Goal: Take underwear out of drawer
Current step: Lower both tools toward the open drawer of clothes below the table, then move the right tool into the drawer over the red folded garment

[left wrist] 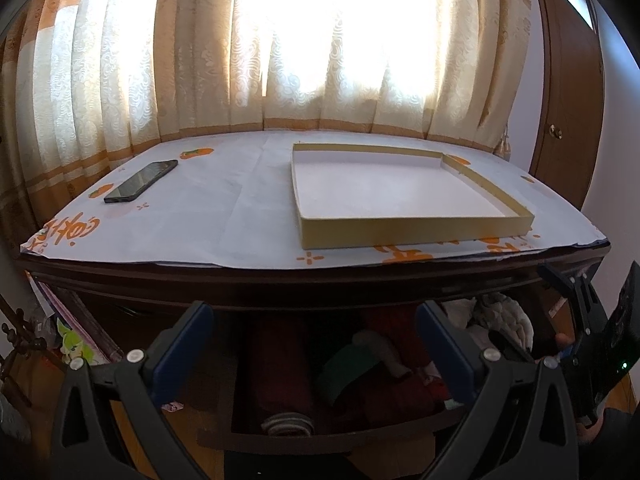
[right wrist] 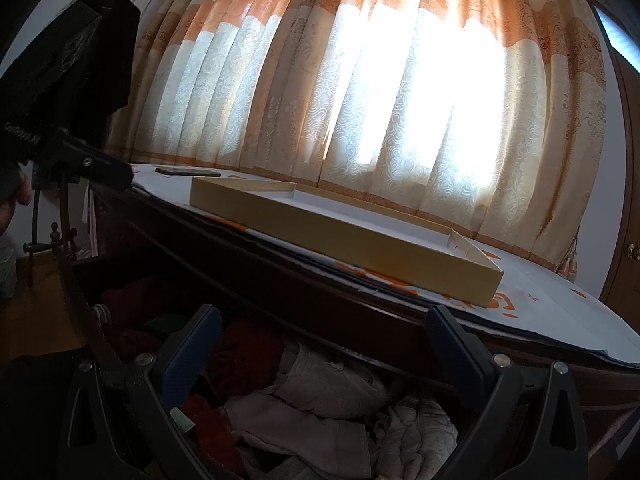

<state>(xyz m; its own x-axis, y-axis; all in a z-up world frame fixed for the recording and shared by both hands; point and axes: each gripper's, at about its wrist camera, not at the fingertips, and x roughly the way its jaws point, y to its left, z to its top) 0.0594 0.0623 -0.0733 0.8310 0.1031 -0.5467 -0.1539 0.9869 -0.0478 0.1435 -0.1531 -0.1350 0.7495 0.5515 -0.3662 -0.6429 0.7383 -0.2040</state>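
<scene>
Left wrist view. The left gripper (left wrist: 316,340) hangs with its two blue-padded fingers (left wrist: 188,344) spread wide and nothing between them, above the pulled-out drawer (left wrist: 340,436) of a dark wooden dresser (left wrist: 320,280). Inside the drawer, folded and rolled garments fill the space: dark red rolls (left wrist: 280,360) at left and centre, a green piece (left wrist: 348,368) near the middle, pale underwear (left wrist: 496,316) at the far right. On the dresser top a white cloth with orange print (left wrist: 200,220) carries a dark phone (left wrist: 141,181) at left and a shallow yellow-sided box lid (left wrist: 400,232) with a white inside at right. Backlit curtains (left wrist: 120,80) hang behind. The right gripper (left wrist: 600,320) shows at the right edge, near the drawer's right end; its finger spacing cannot be told from this view.

Right wrist view. The right gripper (right wrist: 324,352) is likewise wide open and empty, poised over the drawer's right part. Directly below and between its fingers lies the pale underwear (right wrist: 320,412), crumpled in a heap, with dark red garments (right wrist: 240,352) to its left. The box lid (right wrist: 344,240) sits on the dresser top (right wrist: 560,332) beyond, the phone (right wrist: 188,171) far left. Part of the left gripper (right wrist: 92,168) enters from the left edge, a hand (right wrist: 12,204) behind it.
</scene>
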